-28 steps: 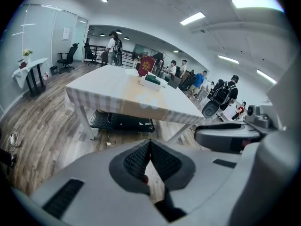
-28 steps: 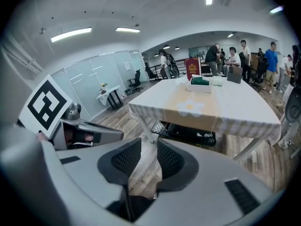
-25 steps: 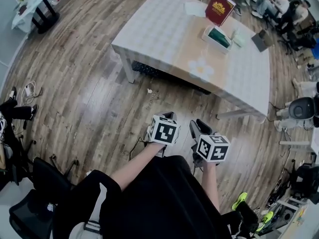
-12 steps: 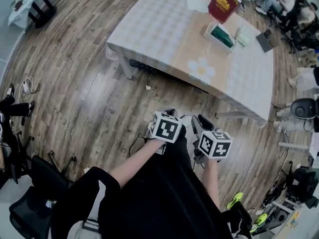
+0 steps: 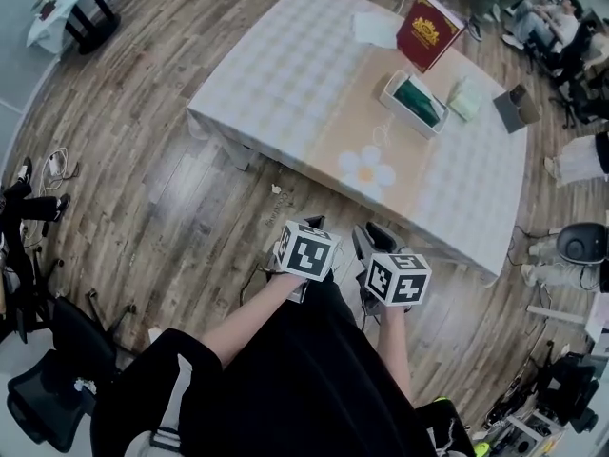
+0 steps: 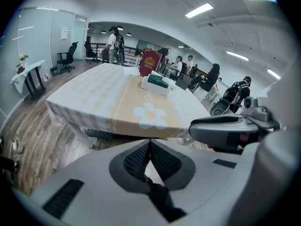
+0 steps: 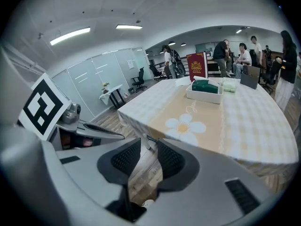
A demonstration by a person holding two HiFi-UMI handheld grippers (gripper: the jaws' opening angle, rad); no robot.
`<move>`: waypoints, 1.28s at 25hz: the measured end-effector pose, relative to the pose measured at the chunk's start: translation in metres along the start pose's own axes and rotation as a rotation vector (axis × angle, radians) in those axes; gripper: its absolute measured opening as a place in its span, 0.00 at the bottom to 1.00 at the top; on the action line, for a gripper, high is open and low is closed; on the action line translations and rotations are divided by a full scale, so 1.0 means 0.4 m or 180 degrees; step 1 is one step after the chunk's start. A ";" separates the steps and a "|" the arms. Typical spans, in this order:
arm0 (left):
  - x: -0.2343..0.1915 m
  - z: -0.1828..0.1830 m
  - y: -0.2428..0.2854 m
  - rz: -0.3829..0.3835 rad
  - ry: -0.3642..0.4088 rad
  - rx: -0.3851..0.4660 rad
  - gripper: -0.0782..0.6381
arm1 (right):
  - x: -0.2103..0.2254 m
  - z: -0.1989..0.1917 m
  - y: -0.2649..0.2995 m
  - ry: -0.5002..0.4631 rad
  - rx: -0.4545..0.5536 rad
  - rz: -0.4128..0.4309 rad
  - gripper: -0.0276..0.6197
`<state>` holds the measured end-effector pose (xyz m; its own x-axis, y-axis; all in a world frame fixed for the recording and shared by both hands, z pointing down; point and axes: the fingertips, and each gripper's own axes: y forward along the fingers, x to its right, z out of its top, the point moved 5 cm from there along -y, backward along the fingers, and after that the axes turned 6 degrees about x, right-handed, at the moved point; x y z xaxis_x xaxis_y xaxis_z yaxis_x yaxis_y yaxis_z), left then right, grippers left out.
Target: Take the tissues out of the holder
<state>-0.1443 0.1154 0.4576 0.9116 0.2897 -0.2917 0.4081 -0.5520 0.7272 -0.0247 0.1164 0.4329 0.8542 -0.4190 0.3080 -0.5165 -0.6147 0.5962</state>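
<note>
I was in the approach step; nothing was grasped yet. The left tongs (image 6: 149,144) were clenched, tip against tip, with nothing between them. The right tongs (image 7: 148,143) stood a little apart, and only the floor showed through the gap, so both were empty. I held them low and close to the body, side by side, well short of the table (image 5: 285,74).

The holder (image 7: 203,98) stood on the far right part of the table, just beyond the beige strip with the flower (image 5: 368,169). The green tissues (image 7: 206,85) lay inside it, and a red box (image 5: 428,31) stood upright just behind. The holder was well apart from both tongs.

For the next move I judged that I must go closer and lift the tongs over the near edge. Then I would widen the right tongs more, because the gap looked too narrow for the pack, and bring them down on the tissues from above. The left tongs could steady the holder wall.

Compared with a second before, the table had come nearer to the tongs in the head view, and the flower lay lower in the picture. The tongs themselves had hardly changed.
</note>
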 end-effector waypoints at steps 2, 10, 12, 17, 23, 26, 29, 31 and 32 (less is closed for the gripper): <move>0.026 0.046 0.051 0.0039 -0.0005 -0.0001 0.12 | 0.061 0.034 0.009 -0.0001 0.0003 0.0038 0.21; 0.122 0.173 0.205 0.0186 -0.0090 -0.0027 0.12 | 0.263 0.139 0.041 -0.0096 -0.0048 0.0264 0.23; 0.133 0.195 0.229 0.0210 -0.0106 -0.0041 0.12 | 0.299 0.158 0.049 -0.0067 -0.0046 0.0284 0.23; 0.135 0.250 0.292 0.0206 -0.0151 -0.0048 0.12 | 0.373 0.204 0.086 -0.0038 -0.0061 0.0280 0.25; 0.117 0.335 0.403 0.0104 -0.0170 -0.0061 0.12 | 0.461 0.290 0.159 -0.0160 -0.0071 0.0180 0.28; 0.110 0.398 0.468 0.0043 -0.0136 -0.0061 0.12 | 0.517 0.354 0.201 -0.0204 -0.0043 0.0109 0.30; 0.102 0.460 0.526 -0.0008 -0.0090 -0.0075 0.12 | 0.573 0.418 0.243 -0.0228 -0.0030 0.0053 0.33; 0.091 0.491 0.560 -0.0034 -0.0088 -0.0105 0.12 | 0.608 0.453 0.277 -0.0273 -0.0064 0.0026 0.35; 0.085 0.504 0.576 -0.0046 -0.0098 -0.0121 0.12 | 0.622 0.470 0.293 -0.0298 -0.0082 0.0018 0.37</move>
<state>-0.0094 -0.1595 0.4899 0.9069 0.2730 -0.3210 0.4197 -0.5177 0.7456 0.1160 -0.1856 0.4401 0.8412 -0.4838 0.2415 -0.5186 -0.5953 0.6138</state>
